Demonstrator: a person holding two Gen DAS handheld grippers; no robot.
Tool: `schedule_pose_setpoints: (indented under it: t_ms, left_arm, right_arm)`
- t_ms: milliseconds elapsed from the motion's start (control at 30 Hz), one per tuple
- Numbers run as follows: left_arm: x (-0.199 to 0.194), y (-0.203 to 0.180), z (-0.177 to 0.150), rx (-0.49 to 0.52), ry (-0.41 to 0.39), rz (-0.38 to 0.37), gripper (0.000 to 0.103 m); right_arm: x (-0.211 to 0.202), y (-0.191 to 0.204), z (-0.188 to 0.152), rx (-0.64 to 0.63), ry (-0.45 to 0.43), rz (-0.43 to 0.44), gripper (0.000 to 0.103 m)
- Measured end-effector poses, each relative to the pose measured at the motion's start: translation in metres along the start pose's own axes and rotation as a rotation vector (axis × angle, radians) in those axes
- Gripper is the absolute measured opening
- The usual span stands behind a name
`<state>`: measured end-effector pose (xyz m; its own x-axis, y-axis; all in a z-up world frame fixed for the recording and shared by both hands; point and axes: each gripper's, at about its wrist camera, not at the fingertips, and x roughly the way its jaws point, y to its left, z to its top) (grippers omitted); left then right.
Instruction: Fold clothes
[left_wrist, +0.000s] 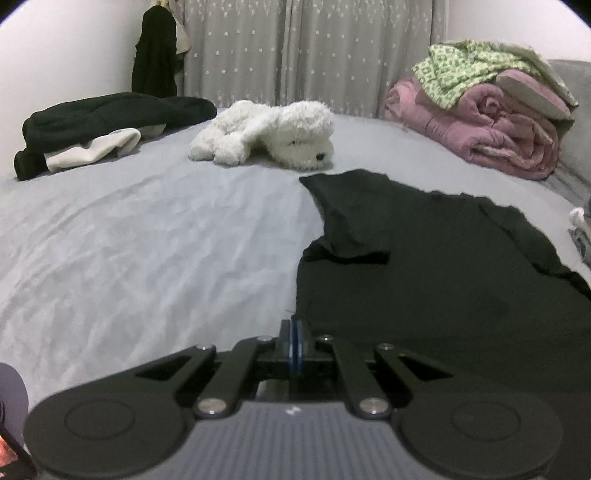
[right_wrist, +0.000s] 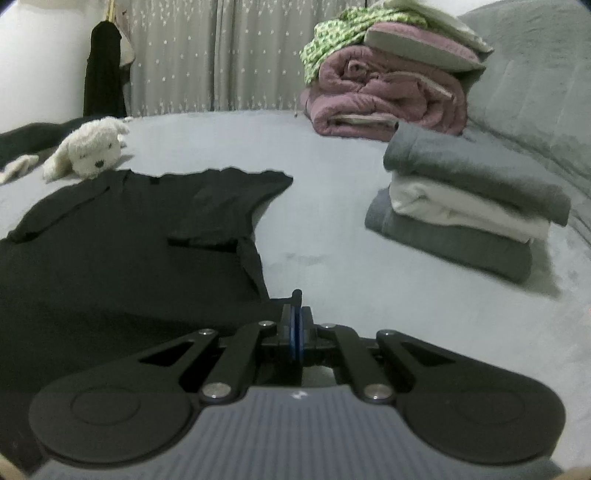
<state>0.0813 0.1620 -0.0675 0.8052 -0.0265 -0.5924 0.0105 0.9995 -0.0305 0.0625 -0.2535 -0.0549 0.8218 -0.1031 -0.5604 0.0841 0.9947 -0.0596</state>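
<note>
A: Black T-shirt (left_wrist: 443, 280) laid flat on the grey bed sheet (left_wrist: 147, 240), both sleeves already folded in over the body. In the right wrist view the same shirt (right_wrist: 110, 258) fills the left half of the bed.

B: And the claws?

A: Left gripper (left_wrist: 294, 325) has its jaws pressed together right at the shirt's left side edge, near the hem. A pinch of black cloth seems caught between the blue pads, though that is hard to make out. Right gripper (right_wrist: 296, 302) is likewise closed tight, at the shirt's right side edge, with a dark nub of fabric poking up between its tips.

B: What sits round it?

A: Beyond the collar, a white plush dog (left_wrist: 273, 133) lying on its side. Right of the shirt, well apart from it, a folded stack (right_wrist: 469, 206): grey, white, grey. Behind that, a rolled pink quilt (right_wrist: 384, 99) with a green patterned cloth (right_wrist: 332, 40) on top. Far left, a dark heap of clothes (left_wrist: 110, 118), and star-dotted curtains (left_wrist: 280, 48) at the back.
</note>
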Motion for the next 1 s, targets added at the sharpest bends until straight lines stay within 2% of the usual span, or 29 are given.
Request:
schedule_pose_setpoints:
  t_ms: [133, 200, 233, 300, 400, 467, 567, 700, 833, 1000]
  left_arm:
    - [-0.001, -0.005, -0.002, 0.055, 0.007, 0.042, 0.002]
    - [-0.004, -0.001, 0.000, 0.056, 0.011, 0.085, 0.004]
    - [-0.006, 0.001, 0.001, 0.053, 0.014, 0.105, 0.004]
    - [-0.015, 0.010, 0.003, 0.025, 0.014, 0.097, 0.011]
    - [-0.029, 0.022, 0.002, -0.029, 0.020, 0.041, 0.023]
    - [-0.034, 0.032, 0.000, -0.100, 0.062, -0.008, 0.026]
    - [-0.039, 0.050, -0.008, -0.234, 0.130, -0.082, 0.030]
    - [-0.049, 0.067, -0.017, -0.367, 0.172, -0.169, 0.039]
    - [-0.058, 0.078, -0.029, -0.462, 0.232, -0.242, 0.042]
    - [-0.059, 0.087, -0.041, -0.529, 0.315, -0.321, 0.045]
  right_arm:
    - [0.006, -0.005, -0.003, 0.005, 0.040, -0.037, 0.003]
    - [0.003, -0.015, -0.002, 0.051, 0.054, -0.055, 0.006]
    - [-0.001, -0.022, 0.000, 0.096, 0.063, -0.036, 0.014]
    - [-0.011, -0.033, 0.002, 0.166, 0.077, 0.010, 0.014]
    - [-0.026, -0.041, -0.001, 0.236, 0.113, 0.081, 0.021]
    - [-0.035, -0.046, -0.005, 0.282, 0.145, 0.134, 0.032]
    - [-0.047, -0.054, -0.013, 0.353, 0.189, 0.200, 0.035]
    - [-0.061, -0.065, -0.024, 0.476, 0.246, 0.274, 0.036]
    - [-0.072, -0.074, -0.036, 0.586, 0.289, 0.349, 0.036]
    - [-0.070, -0.078, -0.048, 0.718, 0.334, 0.427, 0.038]
